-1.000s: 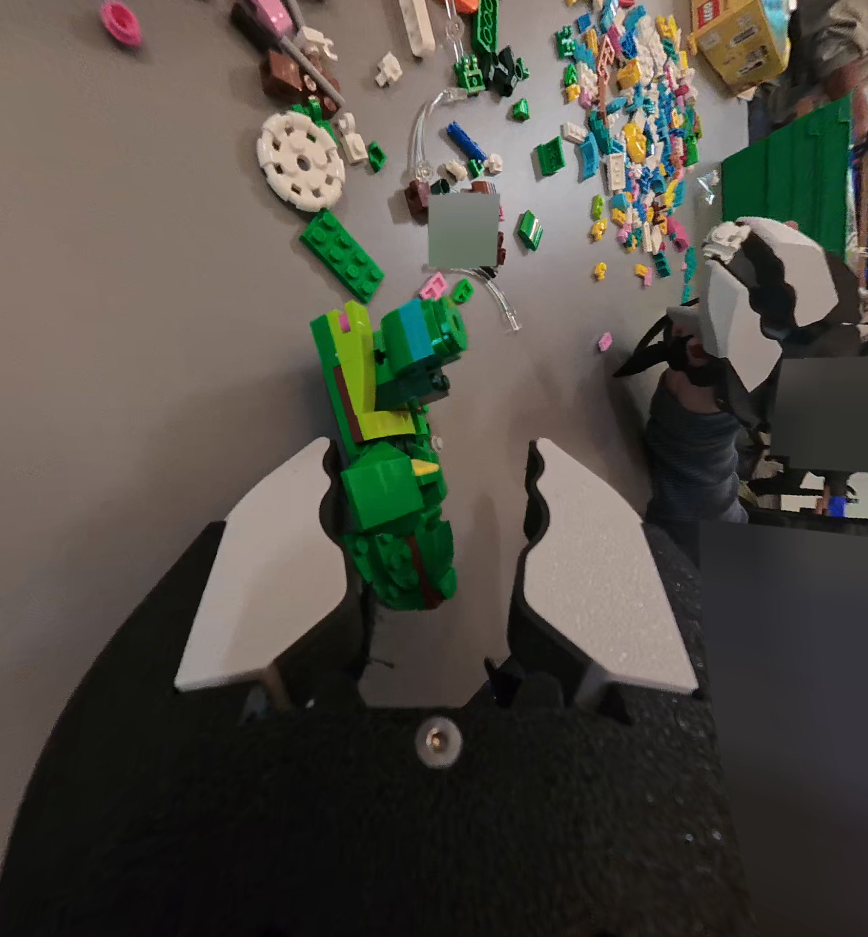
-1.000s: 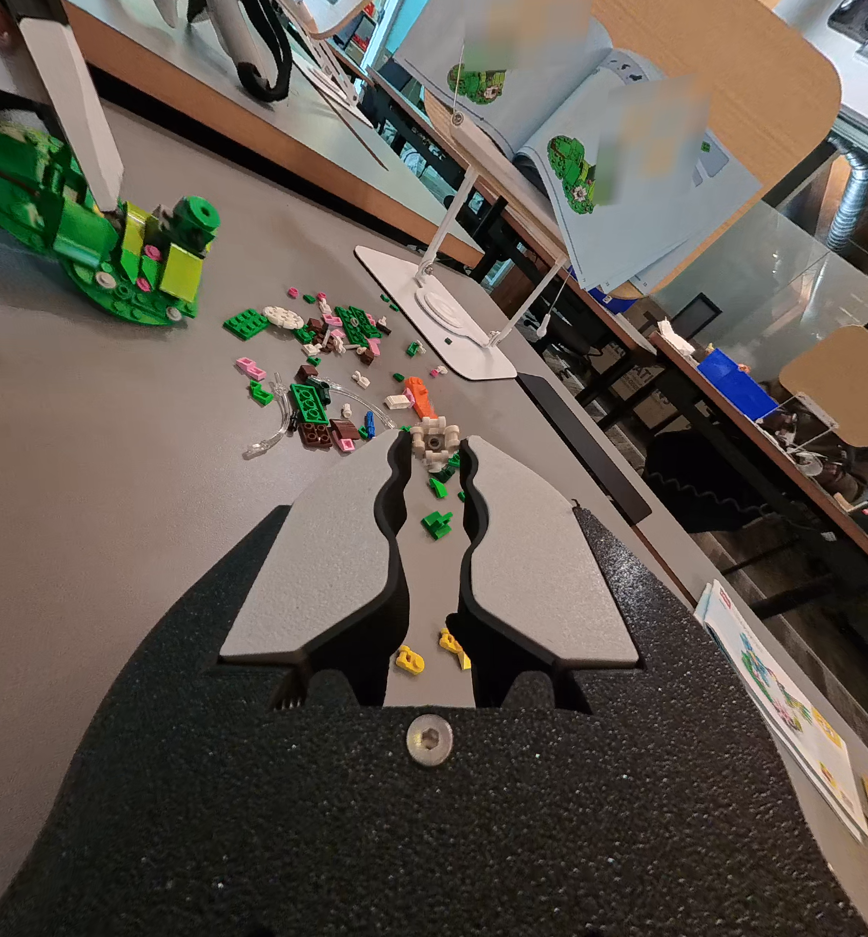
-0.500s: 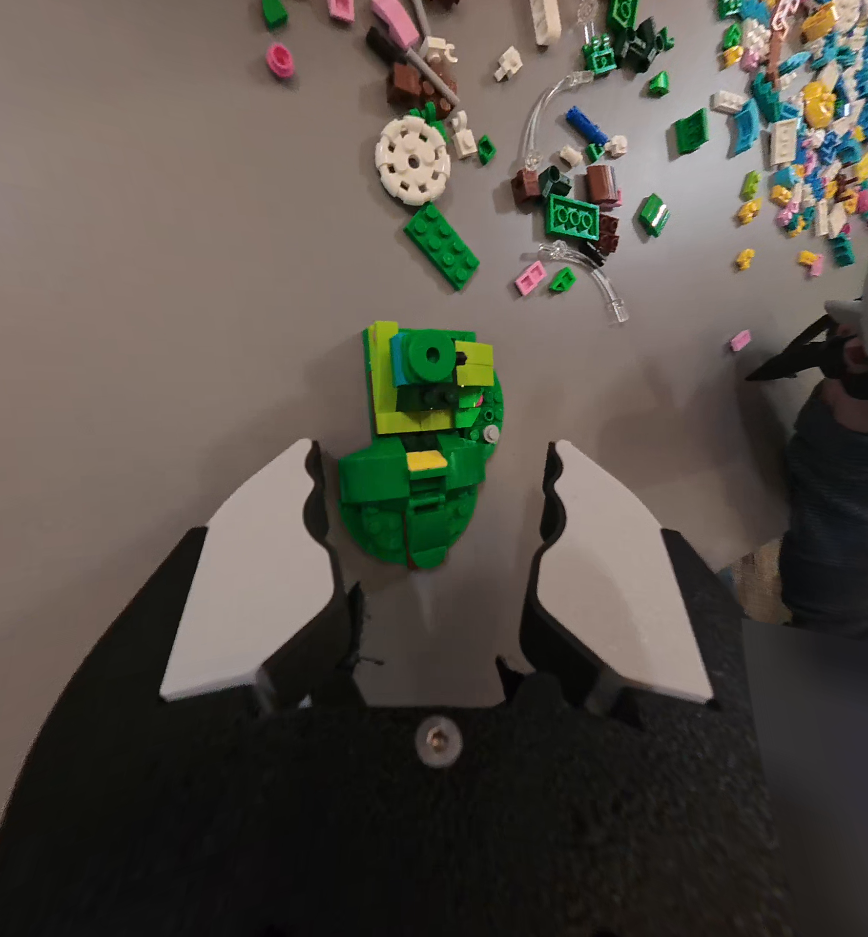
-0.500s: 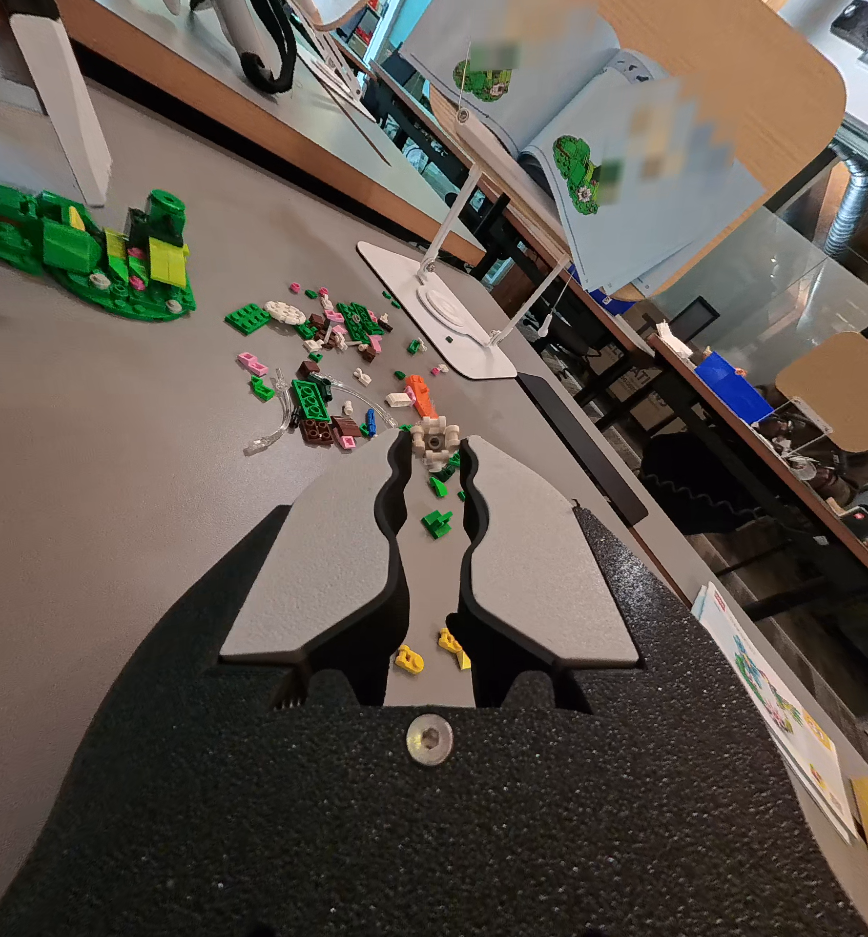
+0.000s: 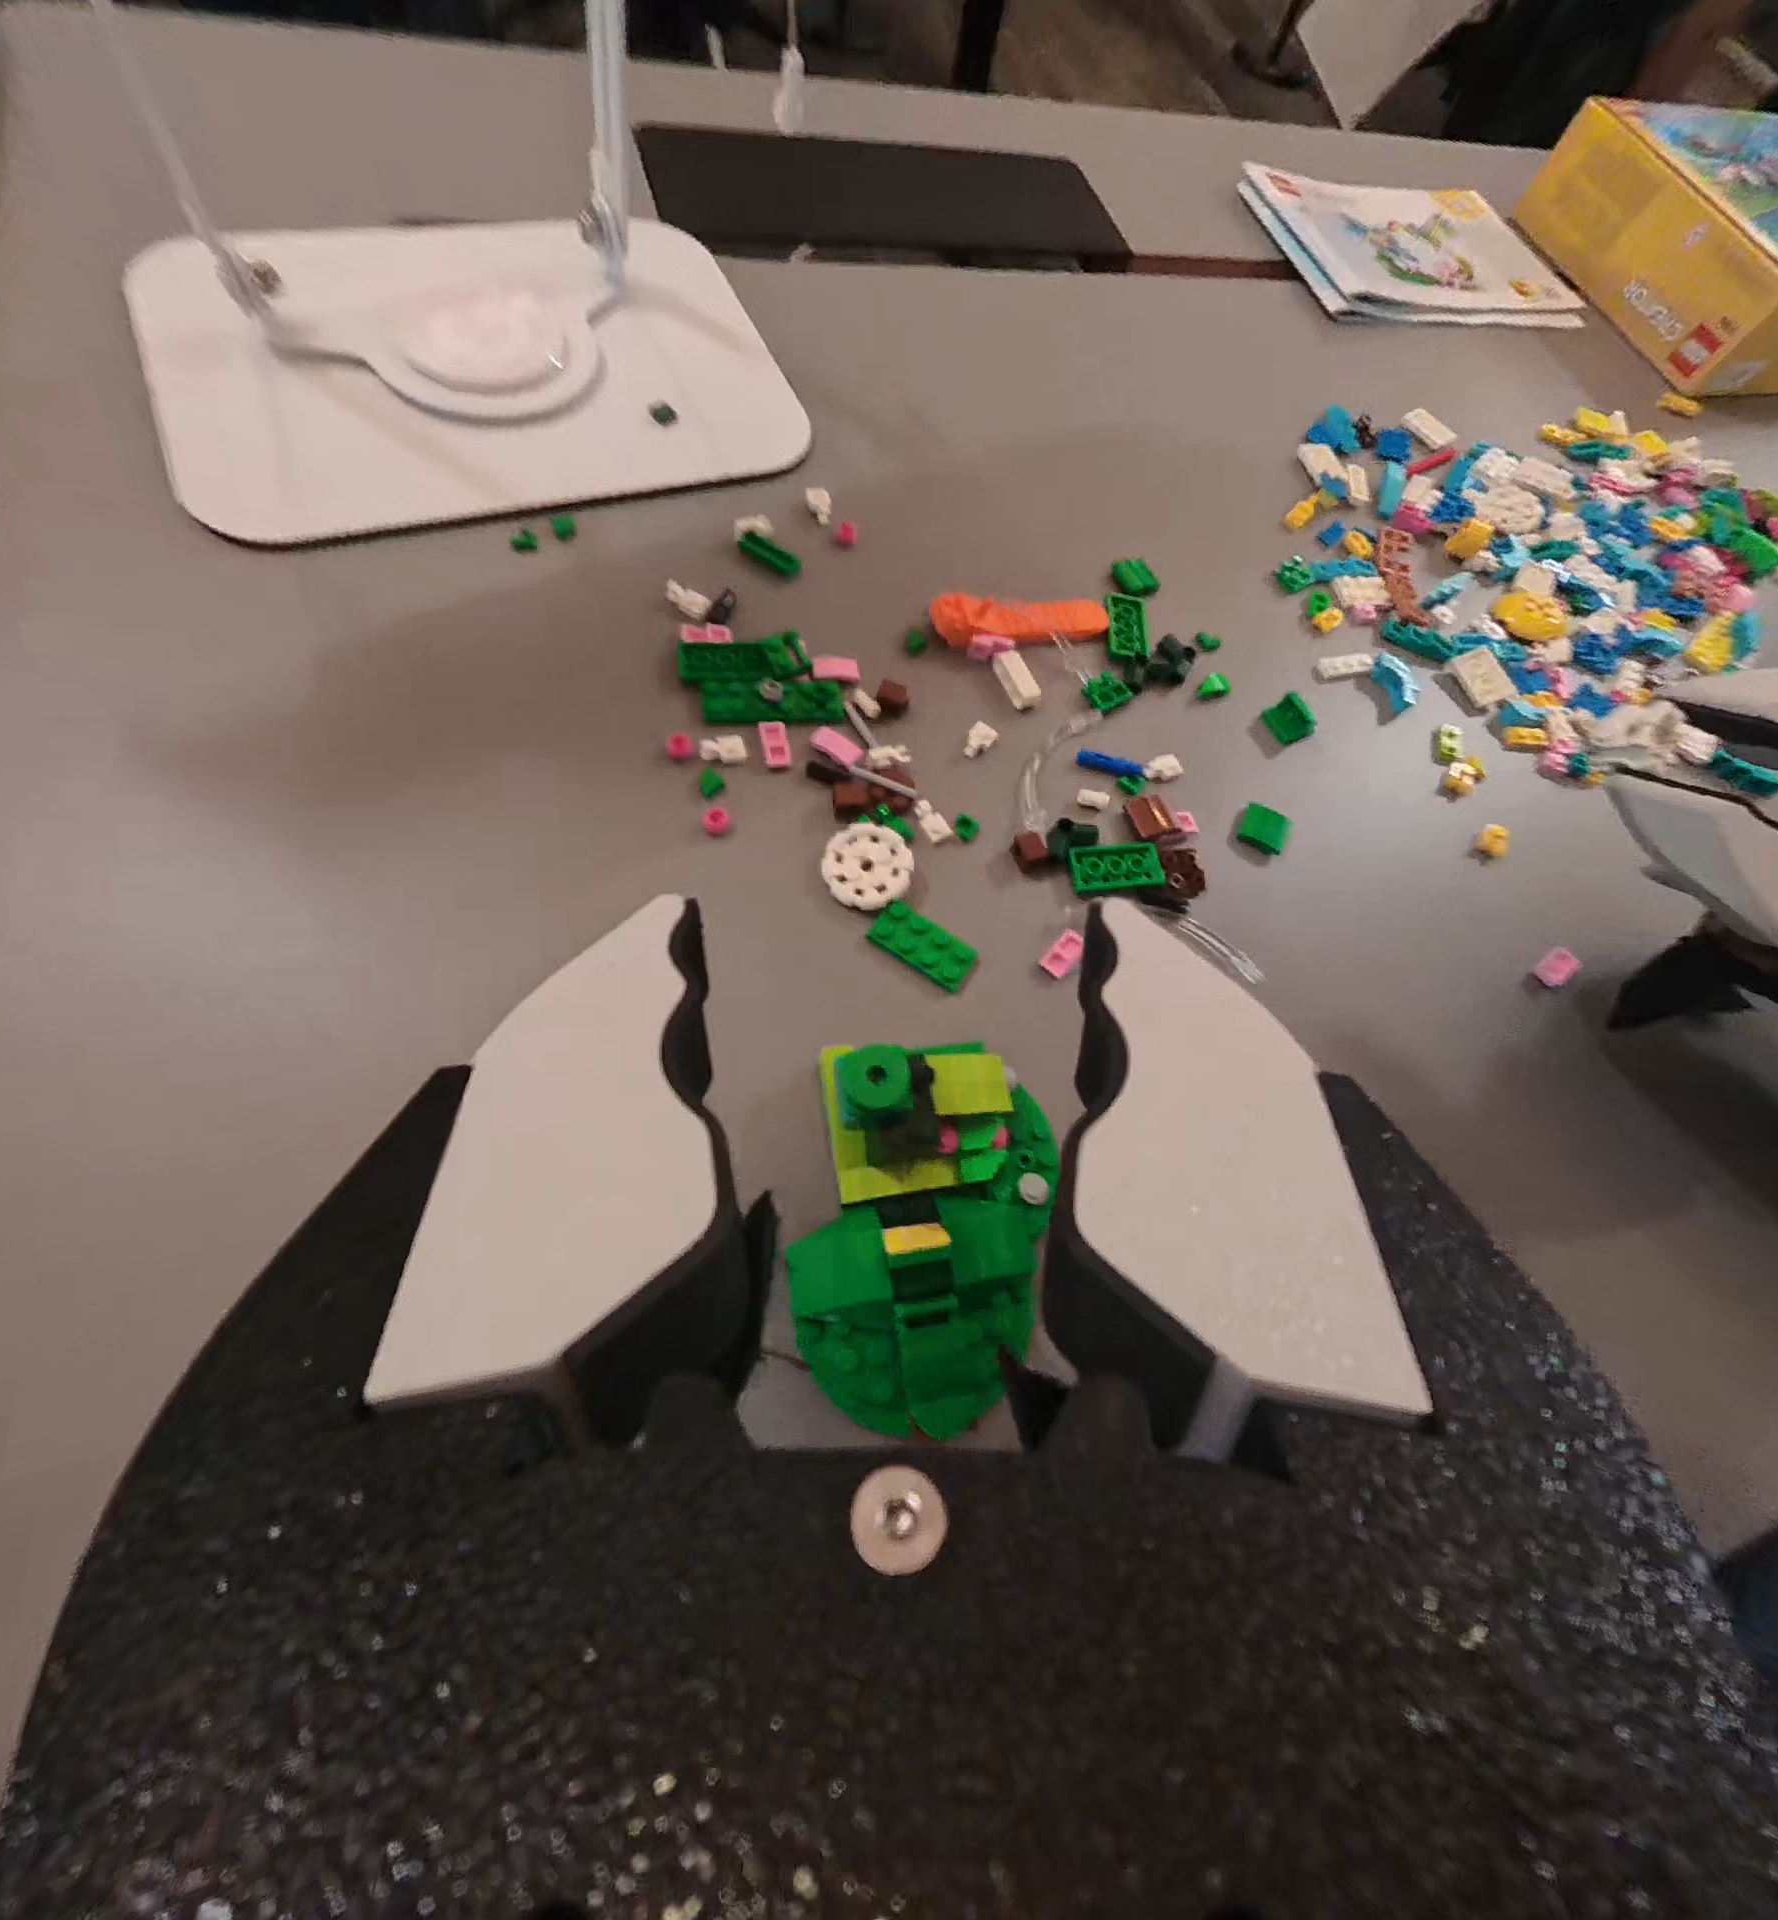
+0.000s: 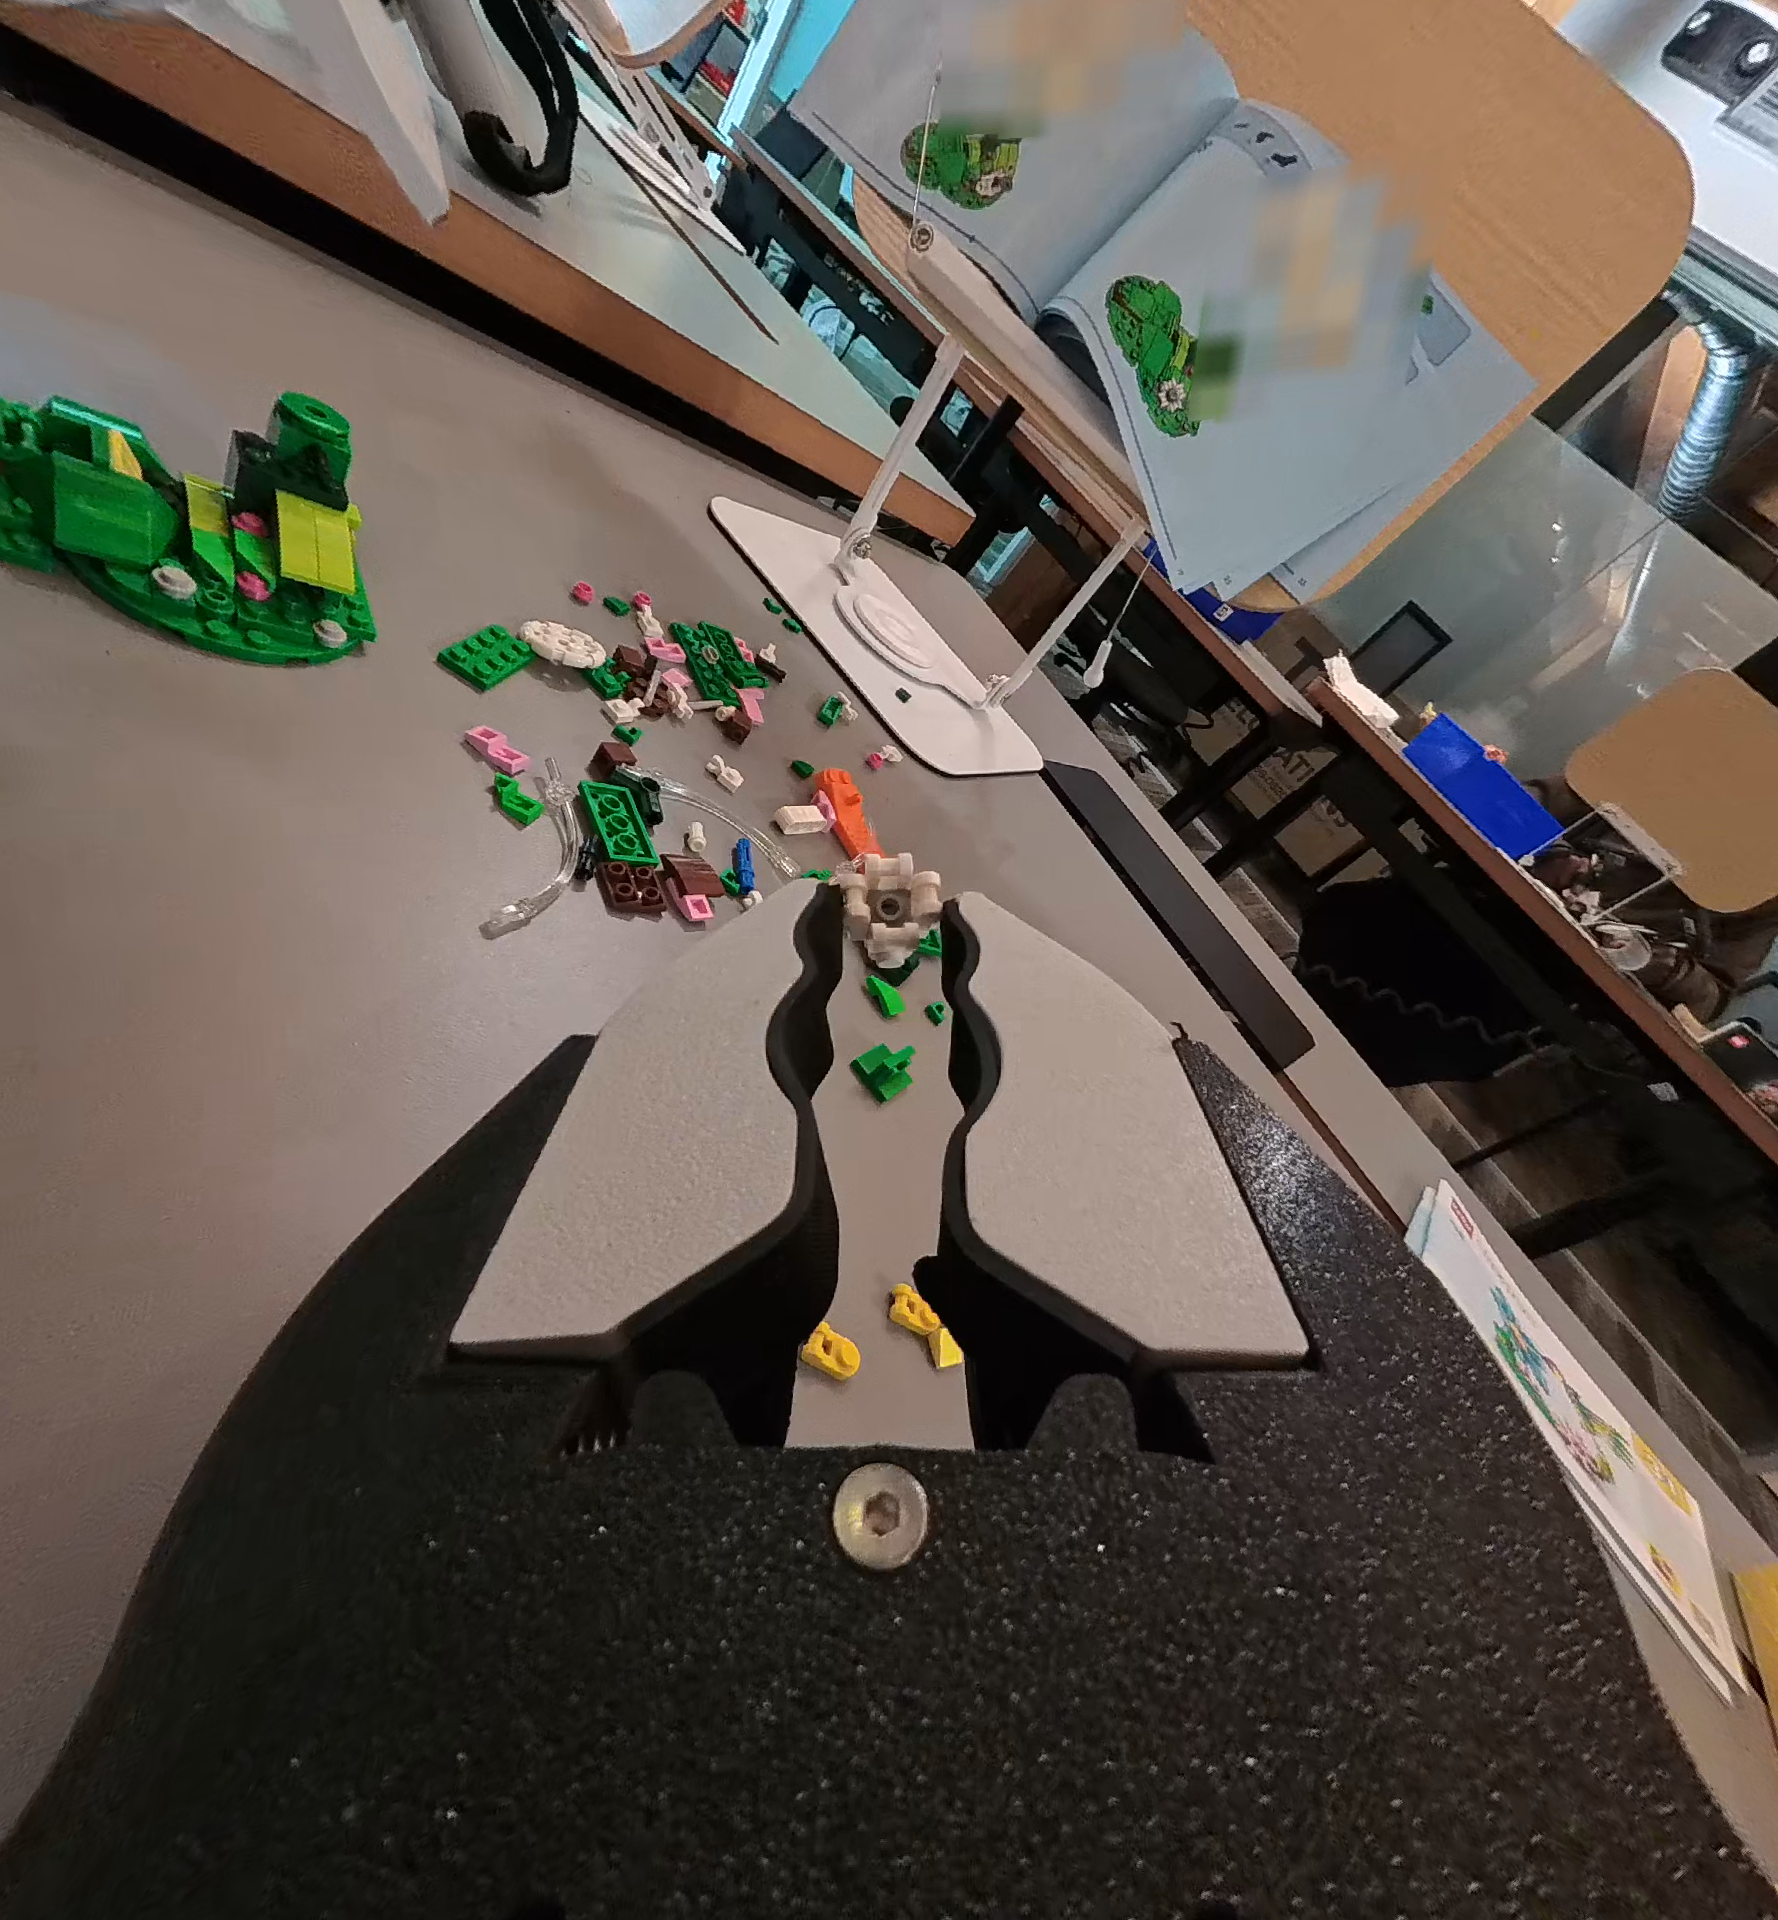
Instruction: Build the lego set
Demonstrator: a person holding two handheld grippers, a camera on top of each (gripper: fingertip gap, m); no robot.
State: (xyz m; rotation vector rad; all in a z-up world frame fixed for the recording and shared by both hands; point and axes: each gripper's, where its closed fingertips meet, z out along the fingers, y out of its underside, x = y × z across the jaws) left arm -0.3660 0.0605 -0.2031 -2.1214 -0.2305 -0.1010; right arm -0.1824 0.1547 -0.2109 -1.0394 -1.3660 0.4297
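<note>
The green lego build (image 5: pixel 926 1226), a round green base with lime and dark green bricks on top, lies flat on the grey table (image 5: pixel 241 831). My left gripper (image 5: pixel 887 914) is open and the build sits between its fingers, close to their base. The build also shows at far left in the right wrist view (image 6: pixel 158 520). My right gripper (image 6: pixel 885 902) is shut on a small white flower-shaped piece (image 6: pixel 887 906) at its fingertips, held above the table. The right gripper also shows at the right edge of the left wrist view (image 5: pixel 1716 821).
Loose green, brown, pink and white pieces (image 5: pixel 916 727) lie just ahead of the build, with an orange piece (image 5: pixel 1020 618). A pile of colourful pieces (image 5: pixel 1539 592) lies to the right. A white stand base (image 5: pixel 449 364) carries an open instruction book (image 6: pixel 1280 312). A yellow box (image 5: pixel 1695 239) and booklets (image 5: pixel 1404 255) lie at the back right.
The build was tipped up against my left finger; it now lies flat on the table. My left gripper stayed open and pitched up to look across the table. The right gripper hardly moved.
</note>
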